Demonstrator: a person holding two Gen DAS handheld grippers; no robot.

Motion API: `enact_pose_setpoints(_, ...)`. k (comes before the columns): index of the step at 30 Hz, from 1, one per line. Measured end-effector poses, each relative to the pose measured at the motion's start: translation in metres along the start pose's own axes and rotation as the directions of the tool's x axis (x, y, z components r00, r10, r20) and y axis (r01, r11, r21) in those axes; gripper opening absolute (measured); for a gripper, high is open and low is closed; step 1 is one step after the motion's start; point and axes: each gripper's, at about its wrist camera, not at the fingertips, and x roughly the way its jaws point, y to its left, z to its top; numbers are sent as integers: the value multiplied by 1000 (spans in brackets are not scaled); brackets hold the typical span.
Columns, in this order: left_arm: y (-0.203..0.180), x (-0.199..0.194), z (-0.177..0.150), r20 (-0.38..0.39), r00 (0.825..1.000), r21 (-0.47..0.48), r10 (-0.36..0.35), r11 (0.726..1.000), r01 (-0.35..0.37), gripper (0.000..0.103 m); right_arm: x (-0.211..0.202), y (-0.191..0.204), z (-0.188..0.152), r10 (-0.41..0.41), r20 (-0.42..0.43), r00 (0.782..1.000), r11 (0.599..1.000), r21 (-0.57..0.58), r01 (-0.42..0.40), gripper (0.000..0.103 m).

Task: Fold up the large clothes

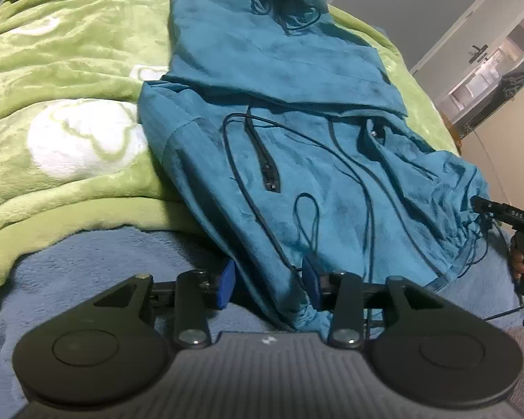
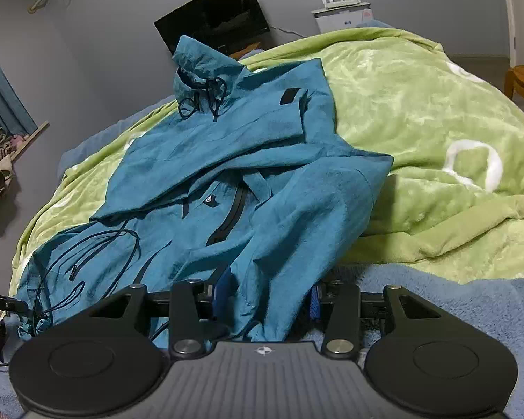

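Teal, softly creased hooded jacket (image 1: 297, 160) with dark drawcords, spread on fleecy green blanket (image 1: 70, 63); hem bunched between parted blue pads of left gripper (image 1: 270, 284) and right gripper (image 2: 267, 296), neither pressing; hood (image 2: 199, 66) farthest.

A bed carries everything here. A blue fleece cover (image 1: 87, 279) lies over its near part, showing as a fuzzy pale-blue surface along the closest edge. Over it, farther back, spreads a green plush blanket (image 1: 70, 70) with white ring-shaped patterns, rumpled, its thick hem curving across the blue cover. A teal jacket (image 1: 297, 160) lies spread on top, its hood end resting on the green blanket and its lower hem reaching onto the blue cover, dark drawcords looping loosely across its front
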Motion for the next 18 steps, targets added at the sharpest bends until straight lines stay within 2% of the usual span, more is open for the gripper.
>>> enact_pose_setpoints(2, 1, 5, -2, -16, 1000, 7, 13, 1000, -13, 35, 1, 0, -1, 11, -5, 1000, 1000, 0, -11, 42)
enact_pose_setpoints(3, -1, 8, -3, -29, 1000, 17, 9, 1000, -8, 21, 0, 0, 0, 18, -1, 1000, 1000, -6, -18, 32)
enact_pose_setpoints(4, -2, 10, -3, -33, 999, 27, 7, 1000, -7, 17, 0, 1, 0, 27, 4, 1000, 1000, -14, -27, 22)
enact_pose_setpoints(6, -1, 8, -1, 0, 1000, 8, -19, 1000, 19, 13, -4, 3, 3, 43, 26, 999, 999, -15, -42, 18)
enact_pose_setpoints(8, 7, 0, 5, 65, 996, -56, -67, 996, 71, 5, -9, 3, 8, 77, 50, 996, 997, 6, -78, 16)
enact_pose_setpoints(10, 12, -11, 11, 148, 983, -99, -112, 987, 127, 4, -13, 2, 19, 117, 72, 990, 992, 31, -120, 15)
enact_pose_setpoints(12, 14, -19, 22, 199, 969, -121, -144, 978, 171, 4, -17, 4, 34, 147, 99, 984, 988, 40, -152, 14)
enact_pose_setpoints(16, 12, -27, 51, 259, 958, -128, -126, 978, 163, 4, -19, 10, 70, 190, 162, 968, 979, 45, -199, 12)
enact_pose_setpoints(18, 16, -31, 69, 299, 947, -160, -120, 972, 174, 4, -17, 11, 91, 200, 188, 961, 976, 44, -212, 12)
